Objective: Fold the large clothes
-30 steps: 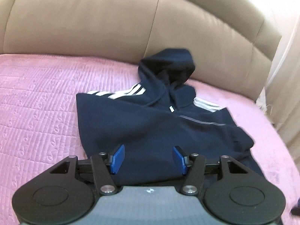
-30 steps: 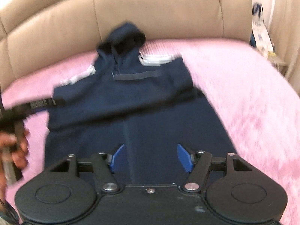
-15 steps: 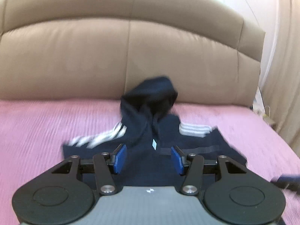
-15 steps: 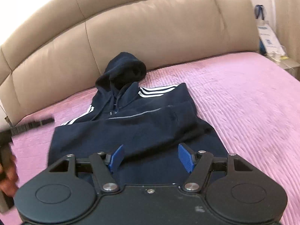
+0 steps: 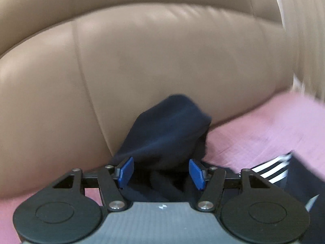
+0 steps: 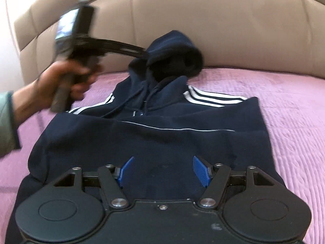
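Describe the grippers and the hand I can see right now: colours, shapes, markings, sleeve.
Both grippers share a build: black linkage arms with silver pivot bolts, two round black discs and blue ribbed fingertip pads. The left gripper has a grey textured body; the right gripper has a black one. The bare left hand grips a dark handle below a grey-green sleeve cuff.

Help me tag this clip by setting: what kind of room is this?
Most likely a bedroom. A navy hoodie lies spread on a pink quilted bedspread, and behind it rises a padded beige headboard. The person is working on top of a bed.
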Tool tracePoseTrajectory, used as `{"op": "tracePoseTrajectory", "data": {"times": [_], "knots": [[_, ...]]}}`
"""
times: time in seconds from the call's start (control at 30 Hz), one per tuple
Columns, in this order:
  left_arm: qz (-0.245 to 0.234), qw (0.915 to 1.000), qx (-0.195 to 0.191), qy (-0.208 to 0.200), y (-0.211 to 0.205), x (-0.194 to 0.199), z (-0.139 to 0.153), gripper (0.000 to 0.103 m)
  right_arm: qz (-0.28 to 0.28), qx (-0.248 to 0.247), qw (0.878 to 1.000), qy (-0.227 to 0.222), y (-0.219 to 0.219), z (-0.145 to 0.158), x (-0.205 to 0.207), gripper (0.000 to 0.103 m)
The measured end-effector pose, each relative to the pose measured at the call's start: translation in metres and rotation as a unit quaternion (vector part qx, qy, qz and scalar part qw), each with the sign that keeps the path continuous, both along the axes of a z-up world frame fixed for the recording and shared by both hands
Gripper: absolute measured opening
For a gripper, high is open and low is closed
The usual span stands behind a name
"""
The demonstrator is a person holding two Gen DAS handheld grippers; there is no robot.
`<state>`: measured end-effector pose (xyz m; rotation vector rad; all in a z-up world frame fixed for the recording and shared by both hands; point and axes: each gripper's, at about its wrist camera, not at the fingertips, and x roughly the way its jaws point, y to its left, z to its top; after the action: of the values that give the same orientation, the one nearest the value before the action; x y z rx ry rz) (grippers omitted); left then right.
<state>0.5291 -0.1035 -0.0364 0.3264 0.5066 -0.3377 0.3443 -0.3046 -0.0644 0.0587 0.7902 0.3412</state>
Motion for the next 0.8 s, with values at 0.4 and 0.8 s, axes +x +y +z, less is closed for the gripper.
{"op": "tracePoseTrajectory", "data": {"times": [0.4, 0.8], "knots": [[-0.022, 0.9986, 0.042, 0.024, -0.026, 0.065, -0.009, 0.009, -0.001, -0.006, 1.0, 0.022, -0.01, 0.005, 0.056, 0.077], [-0.078, 0.9818, -0.166, -0.051, 0.07, -0.088, 0.125, 0.009, -0.041, 0.12, 0.985, -0.113, -0.02, 0.083, 0.118, 0.078]]}}
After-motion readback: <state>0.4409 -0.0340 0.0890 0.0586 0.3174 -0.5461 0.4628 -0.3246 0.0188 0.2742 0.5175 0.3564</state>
